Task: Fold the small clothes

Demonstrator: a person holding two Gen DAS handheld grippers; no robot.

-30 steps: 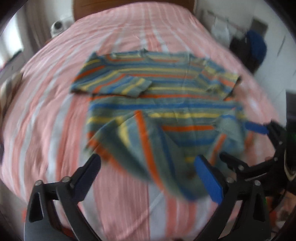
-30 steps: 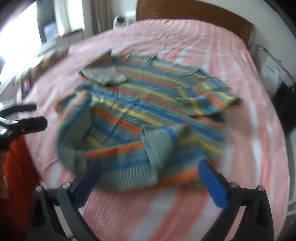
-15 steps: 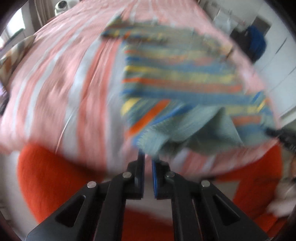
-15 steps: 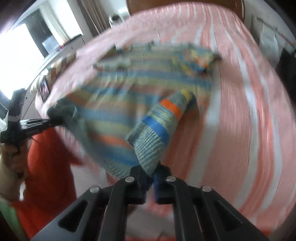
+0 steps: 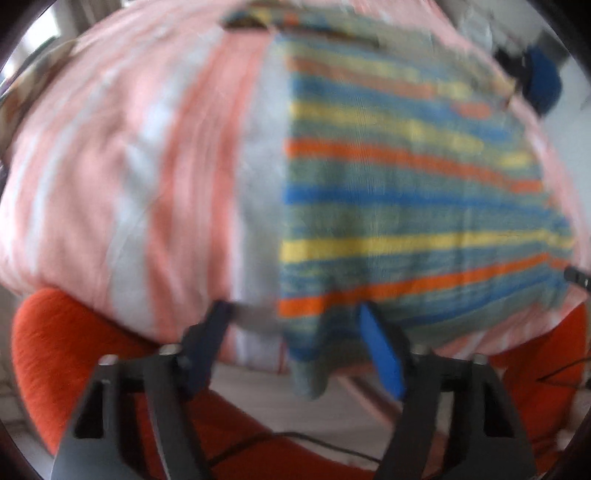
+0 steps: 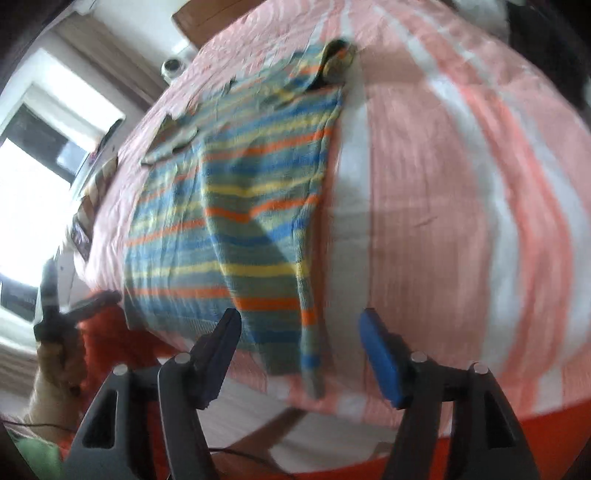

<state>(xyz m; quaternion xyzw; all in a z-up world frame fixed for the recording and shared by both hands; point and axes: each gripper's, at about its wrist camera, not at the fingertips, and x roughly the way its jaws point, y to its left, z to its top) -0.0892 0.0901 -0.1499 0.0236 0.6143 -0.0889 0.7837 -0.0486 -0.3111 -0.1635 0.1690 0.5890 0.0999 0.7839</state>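
A knitted sweater [image 5: 388,184] with blue, yellow and orange stripes lies spread flat on the pink-striped bed [image 5: 129,166]. Its hem reaches the bed's near edge. My left gripper [image 5: 295,321] has its jaws opening. A hem corner hangs loose between them, and neither pad presses on it. In the right wrist view the sweater [image 6: 240,221] shows a long crease down its middle. The other hem corner droops over the edge between the opening jaws of my right gripper [image 6: 301,325], free of the pads. A hand holds the left gripper [image 6: 48,295] at that view's left edge.
Orange fabric [image 5: 55,350] shows below the bed's near edge, with a dark cable across it. A wooden headboard [image 6: 207,22] stands at the far end, with a small white device [image 6: 171,66] beside it. A bright window [image 6: 33,177] is on the left and a blue object [image 5: 543,85] beyond the bed.
Both grippers went from open over the crumpled sweater to shut on its hem corners. They drew it flat toward the bed's near edge, and now the jaws have parted and the corners hang free.
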